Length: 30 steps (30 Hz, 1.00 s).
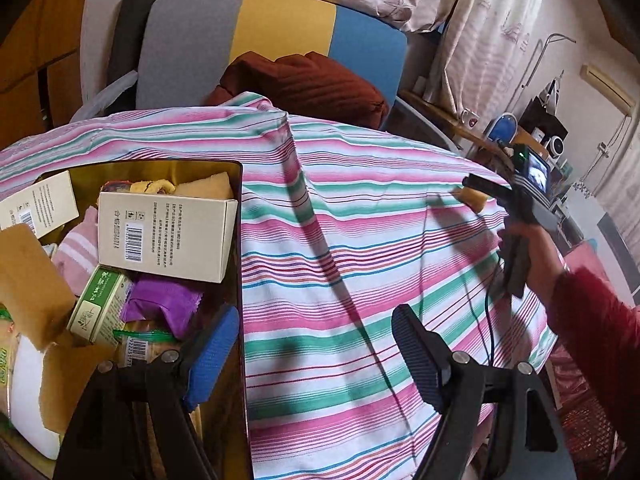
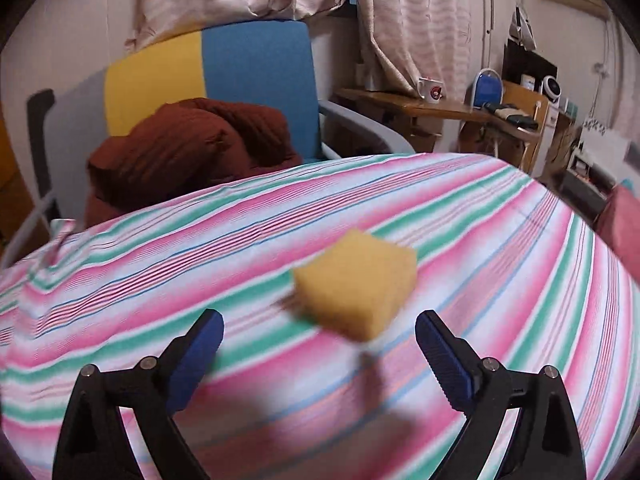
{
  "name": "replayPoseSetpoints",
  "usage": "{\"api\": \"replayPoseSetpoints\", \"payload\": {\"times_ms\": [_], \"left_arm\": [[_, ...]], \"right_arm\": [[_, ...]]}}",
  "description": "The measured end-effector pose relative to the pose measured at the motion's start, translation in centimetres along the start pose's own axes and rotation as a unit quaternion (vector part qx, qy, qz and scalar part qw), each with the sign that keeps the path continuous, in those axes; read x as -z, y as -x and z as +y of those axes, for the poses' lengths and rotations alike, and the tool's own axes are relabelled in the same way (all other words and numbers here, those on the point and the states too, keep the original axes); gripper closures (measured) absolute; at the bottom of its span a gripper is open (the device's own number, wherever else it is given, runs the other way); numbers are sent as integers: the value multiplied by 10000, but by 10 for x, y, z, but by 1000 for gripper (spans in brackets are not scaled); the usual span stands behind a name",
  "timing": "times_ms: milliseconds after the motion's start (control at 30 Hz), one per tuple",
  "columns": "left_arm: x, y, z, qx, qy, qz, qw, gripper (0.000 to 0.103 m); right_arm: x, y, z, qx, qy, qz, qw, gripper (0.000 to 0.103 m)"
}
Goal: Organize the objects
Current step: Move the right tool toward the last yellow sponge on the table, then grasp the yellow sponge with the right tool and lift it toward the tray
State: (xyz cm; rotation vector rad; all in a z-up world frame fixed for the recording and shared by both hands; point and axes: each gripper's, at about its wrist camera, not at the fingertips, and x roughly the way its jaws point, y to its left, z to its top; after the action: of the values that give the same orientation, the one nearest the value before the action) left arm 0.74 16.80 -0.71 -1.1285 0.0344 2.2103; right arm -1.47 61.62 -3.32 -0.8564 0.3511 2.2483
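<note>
A yellow sponge block (image 2: 356, 282) lies on the striped tablecloth (image 2: 480, 240), just ahead of my right gripper (image 2: 319, 336), which is open around empty air. The left wrist view shows the sponge (image 1: 474, 197) at the far right, beside the right gripper's fingers (image 1: 486, 186). My left gripper (image 1: 314, 342) is open and empty, its left finger over the edge of a gold box (image 1: 240, 240) holding a cream carton (image 1: 168, 236), a green packet (image 1: 100, 304), a purple wrapper (image 1: 164, 304) and other packets.
A chair (image 1: 240, 40) with grey, yellow and blue panels and a dark red cushion (image 1: 304, 84) stands behind the table. A wooden side desk (image 2: 440, 108) with a mug (image 2: 430, 89) is at the right. Cables (image 1: 486, 320) trail across the cloth.
</note>
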Motion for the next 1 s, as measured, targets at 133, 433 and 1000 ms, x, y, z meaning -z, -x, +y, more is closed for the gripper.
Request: {"api": "replayPoseSetpoints", "payload": {"times_ms": [133,433,1000], "left_arm": [[-2,4,3,-122,-21,-71,9999,23],[-3,5,17,-161,198,-62,9997,23],[4,44,55,-522,513,-440,9963,23]], "right_arm": [[-11,-24,3,87,58,111,9999,5],[-10,-42,-2,287,-51,263,9992,31],[36,42,38,-1091,259,-192,9935,47]]}}
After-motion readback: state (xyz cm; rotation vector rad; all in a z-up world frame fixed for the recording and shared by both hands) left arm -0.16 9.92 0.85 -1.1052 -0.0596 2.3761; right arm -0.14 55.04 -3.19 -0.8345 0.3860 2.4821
